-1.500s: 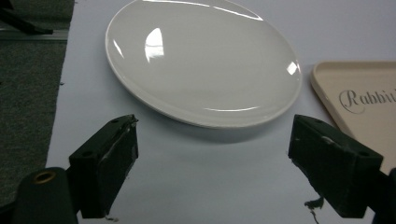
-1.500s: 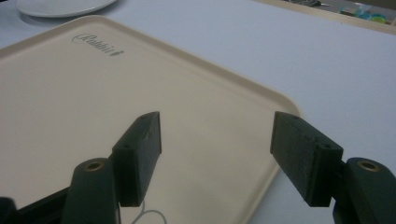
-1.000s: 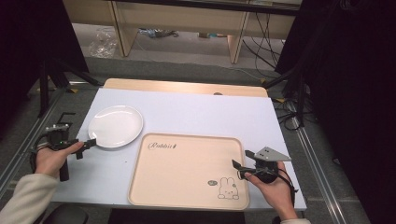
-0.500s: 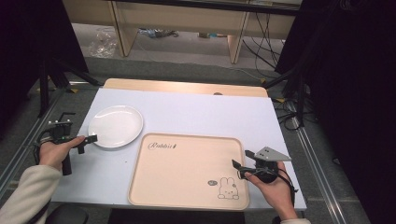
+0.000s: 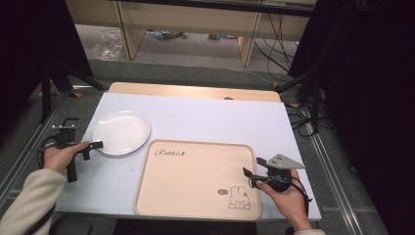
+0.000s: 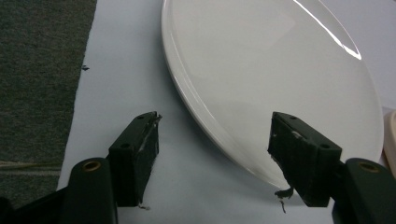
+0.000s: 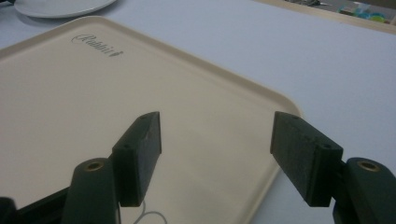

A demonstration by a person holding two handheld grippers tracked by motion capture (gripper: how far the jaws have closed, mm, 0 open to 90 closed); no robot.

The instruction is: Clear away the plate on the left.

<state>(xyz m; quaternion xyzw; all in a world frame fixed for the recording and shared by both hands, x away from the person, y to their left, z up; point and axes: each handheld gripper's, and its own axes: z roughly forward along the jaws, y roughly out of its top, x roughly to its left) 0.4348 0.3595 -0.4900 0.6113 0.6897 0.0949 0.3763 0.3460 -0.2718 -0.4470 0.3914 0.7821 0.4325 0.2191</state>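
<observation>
A white plate (image 5: 121, 132) lies on the left part of the white table. My left gripper (image 5: 94, 146) sits at the plate's near-left rim. In the left gripper view the plate (image 6: 271, 79) has its rim between the jaws of the left gripper (image 6: 215, 135), one jaw over the plate and one over the table. The jaws have just been closing, and the pads stand apart from the rim. A beige tray (image 5: 195, 176) with a rabbit print lies in front. My right gripper (image 5: 252, 169) hovers open at its right edge, with the tray (image 7: 70, 93) below the right gripper (image 7: 215, 135).
The table's left edge (image 5: 80, 147) runs close beside my left hand, with dark floor and a metal rail past it. A wooden strip (image 5: 195, 91) borders the far side. Bare white tabletop (image 5: 215, 120) lies beyond the tray.
My left hand has shifted slightly away from the person and the gripper now points more level at the plate's rim. The right hand has stayed still.
</observation>
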